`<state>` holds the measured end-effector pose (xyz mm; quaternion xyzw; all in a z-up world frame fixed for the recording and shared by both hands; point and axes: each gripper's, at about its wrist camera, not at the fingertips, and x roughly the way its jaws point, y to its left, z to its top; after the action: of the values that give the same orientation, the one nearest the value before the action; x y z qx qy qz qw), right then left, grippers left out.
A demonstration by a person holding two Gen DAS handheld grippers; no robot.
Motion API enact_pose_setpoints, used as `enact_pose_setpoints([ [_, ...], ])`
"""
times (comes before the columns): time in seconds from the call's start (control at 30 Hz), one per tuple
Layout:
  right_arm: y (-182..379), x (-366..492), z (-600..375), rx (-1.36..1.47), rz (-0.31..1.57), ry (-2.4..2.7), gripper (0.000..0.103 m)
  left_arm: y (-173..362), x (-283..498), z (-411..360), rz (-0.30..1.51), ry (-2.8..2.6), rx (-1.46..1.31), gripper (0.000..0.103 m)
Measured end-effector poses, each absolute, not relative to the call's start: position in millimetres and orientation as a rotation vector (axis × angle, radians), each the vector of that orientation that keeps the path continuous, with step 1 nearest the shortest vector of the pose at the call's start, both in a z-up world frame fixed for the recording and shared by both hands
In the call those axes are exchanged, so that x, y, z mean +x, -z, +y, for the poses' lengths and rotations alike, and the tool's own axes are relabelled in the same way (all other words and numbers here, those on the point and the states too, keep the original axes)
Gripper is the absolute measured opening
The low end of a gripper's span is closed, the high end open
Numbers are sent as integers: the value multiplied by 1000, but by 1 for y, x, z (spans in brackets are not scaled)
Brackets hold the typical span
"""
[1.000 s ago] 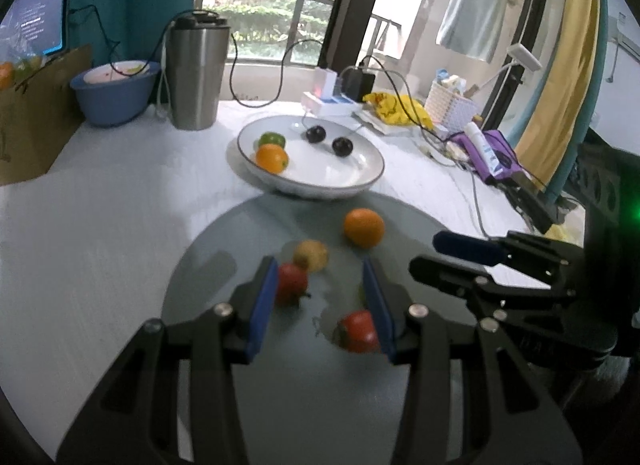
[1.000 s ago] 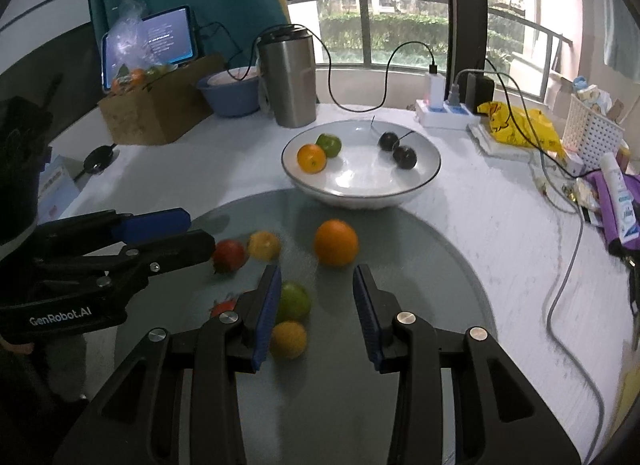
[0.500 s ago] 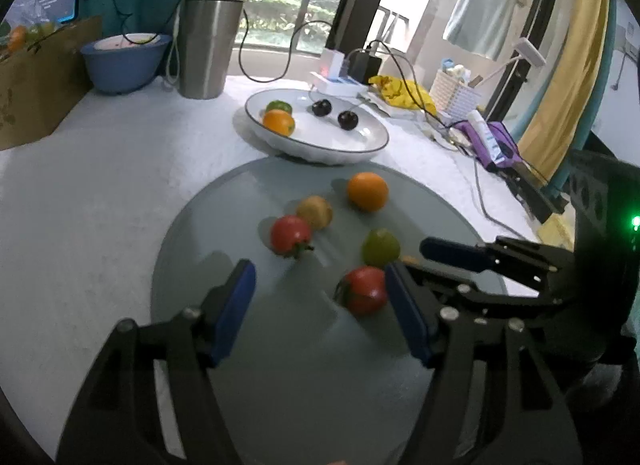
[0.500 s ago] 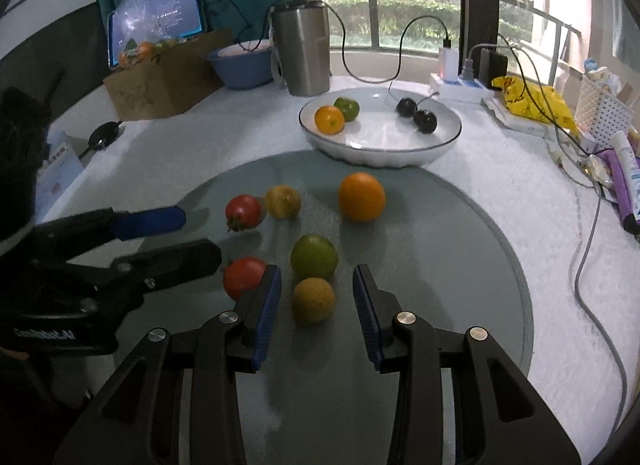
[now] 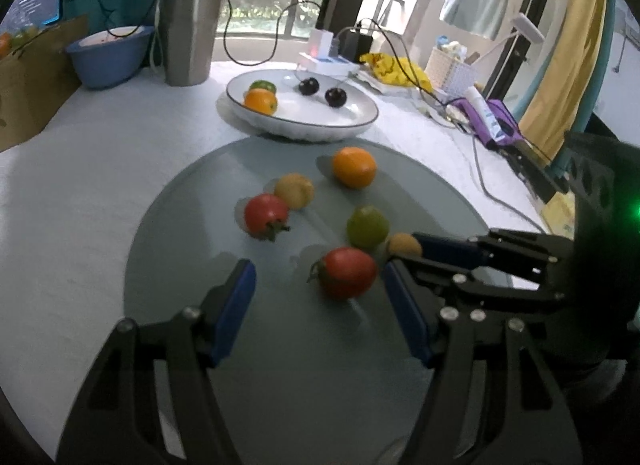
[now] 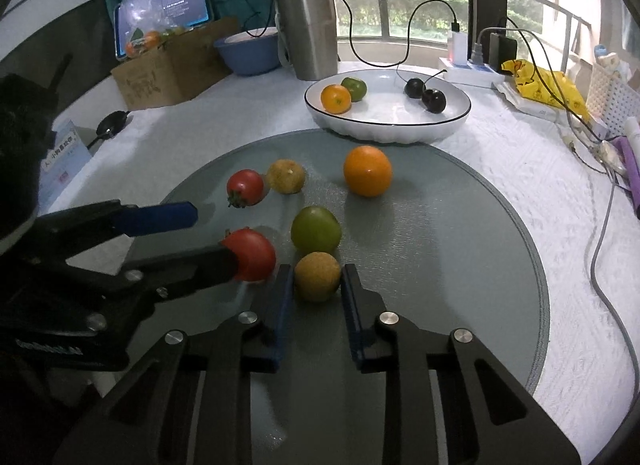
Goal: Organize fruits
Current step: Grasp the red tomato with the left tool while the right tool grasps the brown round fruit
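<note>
Several fruits lie on a round grey glass disc (image 6: 460,249): two red tomatoes (image 5: 345,272) (image 5: 265,215), a green fruit (image 6: 315,229), two small yellow fruits (image 6: 317,276) (image 6: 285,176) and an orange (image 6: 367,170). My left gripper (image 5: 318,289) is wide open around the nearer tomato, also seen in the right wrist view (image 6: 250,254). My right gripper (image 6: 315,291) is open with its jaws either side of the nearer yellow fruit, apart from it. A white bowl (image 6: 448,125) behind holds an orange, a green fruit and two dark cherries.
A steel tumbler (image 6: 308,33), a blue bowl (image 6: 248,50) and a cardboard box (image 6: 168,73) stand at the back left. A power strip (image 6: 476,69), cables, a yellow bag (image 6: 544,87) and a white basket (image 6: 612,95) crowd the right side.
Both grippers have pulled back toward the near fruits. The left jaws have opened wider around the nearer tomato. The right jaws have come down around the nearer yellow fruit.
</note>
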<state>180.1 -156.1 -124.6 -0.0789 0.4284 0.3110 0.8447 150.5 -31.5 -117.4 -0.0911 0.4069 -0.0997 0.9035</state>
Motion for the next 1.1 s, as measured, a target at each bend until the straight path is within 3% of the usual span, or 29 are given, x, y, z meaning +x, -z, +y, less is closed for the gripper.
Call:
enact_pose_setpoints([
  [0.4, 117, 190, -176, -122, 883, -626, 26, 126, 161, -49, 881, 216, -120, 68],
  [0.6, 117, 196, -182, -120, 882, -618, 26, 125, 162, -56, 887, 232, -85, 41],
  [1.1, 101, 211, -186, -120, 845, -608, 26, 98, 164, -57, 824, 266, -63, 39],
])
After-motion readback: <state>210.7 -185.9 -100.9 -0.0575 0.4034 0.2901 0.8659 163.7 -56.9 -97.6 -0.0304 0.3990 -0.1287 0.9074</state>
